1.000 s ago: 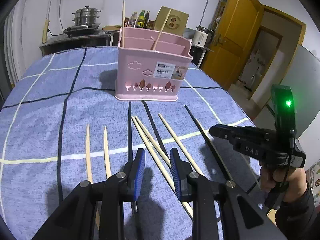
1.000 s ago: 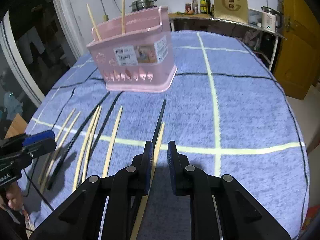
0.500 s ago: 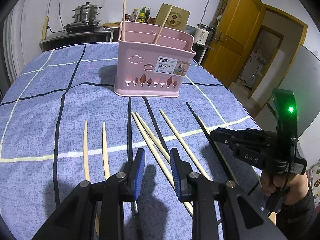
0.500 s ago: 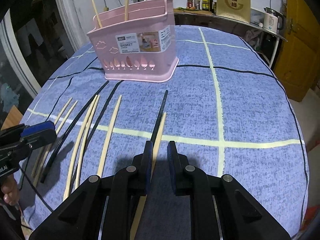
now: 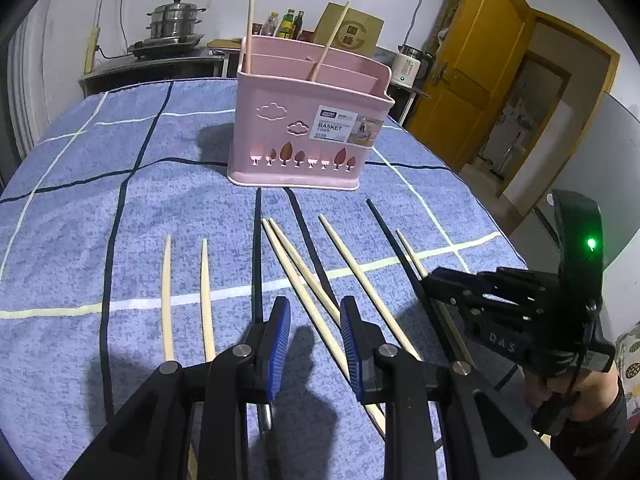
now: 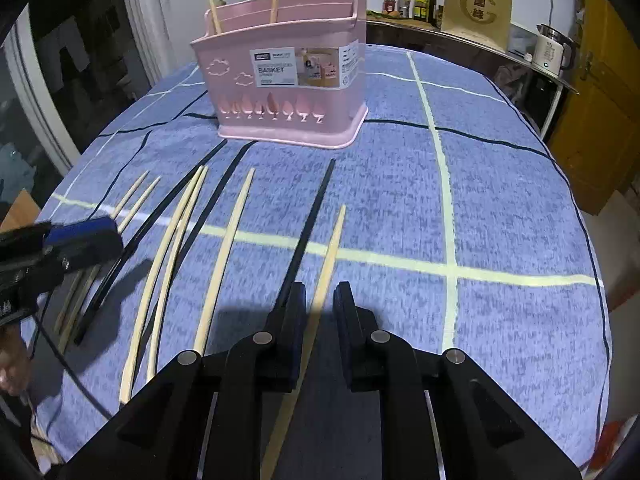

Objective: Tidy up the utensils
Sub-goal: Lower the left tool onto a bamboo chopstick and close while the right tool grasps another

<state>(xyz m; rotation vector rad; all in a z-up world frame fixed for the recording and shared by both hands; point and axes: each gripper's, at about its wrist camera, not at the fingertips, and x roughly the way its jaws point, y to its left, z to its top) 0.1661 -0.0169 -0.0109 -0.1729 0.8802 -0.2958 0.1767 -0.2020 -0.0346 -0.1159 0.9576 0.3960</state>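
Both tongs hover low over the blue checked cloth on the counter (image 5: 100,200), jaws parted and grasping nothing. Left tongs (image 5: 314,344) stand with their blue pads apart above the near ends of the loose chopsticks: a black chopstick (image 5: 257,264) runs just outside the left pad, and a pair of pale wooden chopsticks (image 5: 296,268), lying side by side and touching, slants in toward the gap and passes under it near the right pad. Two more pale chopsticks (image 5: 166,296) lie well to the left, apart from each other. Right tongs (image 6: 320,320) are set over the rightmost pale chopstick (image 6: 330,248), which runs straight through the gap between the fingers without either pad pressing on it; a black chopstick (image 6: 308,228) lies just beside it, slipping under the left finger. In the left wrist view the right tongs (image 5: 434,280) show over those same two sticks. Beyond all the loose sticks, well apart from both tongs, stands the pink basket (image 5: 304,136) with two pale chopsticks upright in its compartments.
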